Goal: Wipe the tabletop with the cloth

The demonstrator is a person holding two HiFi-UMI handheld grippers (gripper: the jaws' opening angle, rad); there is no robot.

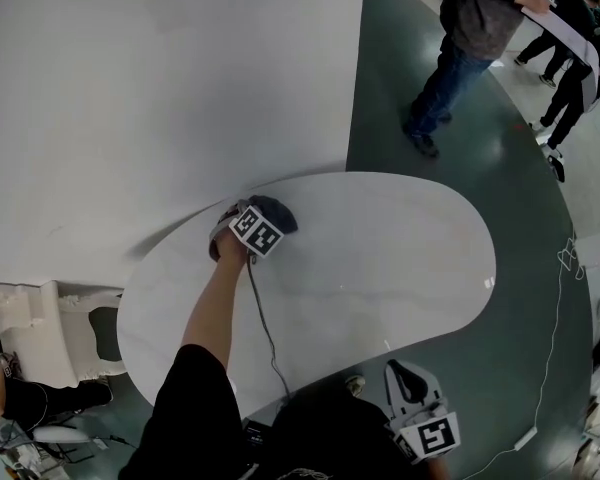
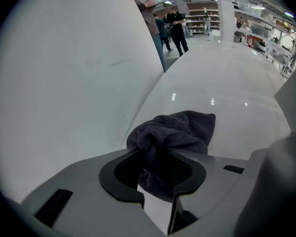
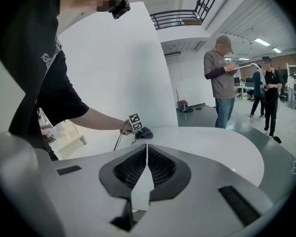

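A dark grey cloth [image 2: 175, 132] is bunched between the jaws of my left gripper [image 2: 155, 174], which is shut on it and presses it onto the white oval tabletop [image 1: 380, 268]. In the head view the left gripper [image 1: 252, 230] sits at the table's far left edge, next to the white wall panel, with the cloth [image 1: 277, 210] showing beyond its marker cube. My right gripper [image 1: 417, 408] hangs off the table's near edge, shut and empty; its own view shows the jaws [image 3: 146, 164] meeting, and the left gripper [image 3: 134, 123] with the cloth [image 3: 144, 132] far across the table.
A tall white curved panel [image 1: 160, 88] rises right behind the table's far left edge. A cable [image 1: 265, 323] trails from the left gripper across the tabletop. People [image 1: 465, 48] stand on the green floor beyond the table. White equipment [image 1: 40, 328] sits at the left.
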